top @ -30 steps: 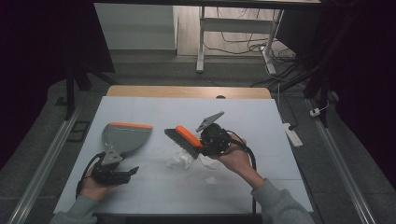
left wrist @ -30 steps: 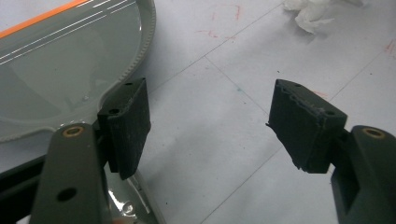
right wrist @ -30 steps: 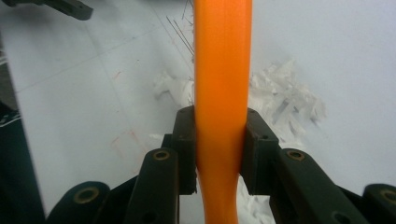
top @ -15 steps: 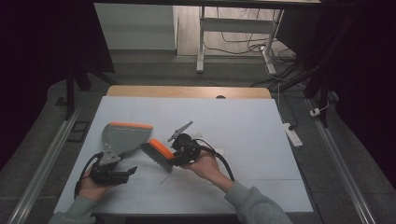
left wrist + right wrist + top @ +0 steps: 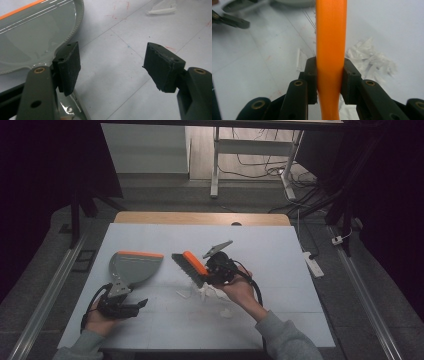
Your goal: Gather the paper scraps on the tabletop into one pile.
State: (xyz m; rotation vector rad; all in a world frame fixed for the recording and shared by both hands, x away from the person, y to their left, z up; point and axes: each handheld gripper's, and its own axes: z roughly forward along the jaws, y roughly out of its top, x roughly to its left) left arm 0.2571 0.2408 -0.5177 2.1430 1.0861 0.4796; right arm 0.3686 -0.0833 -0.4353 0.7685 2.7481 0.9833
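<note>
One brush (image 5: 191, 266), its smooth orange plastic handle clamped between the pads of the right gripper (image 5: 329, 81), hangs above several crumpled white paper scraps (image 5: 205, 293) mid-table. One grey dustpan (image 5: 131, 268) with an orange lip lies flat just beside the left gripper (image 5: 112, 67), whose jaws gape, holding nothing.

Dustpan (image 5: 132, 267) left on table (image 5: 280, 245), brush (image 5: 191, 267) just right of it – paper scraps (image 5: 207, 295) in front of brush, nearer the person.
</note>
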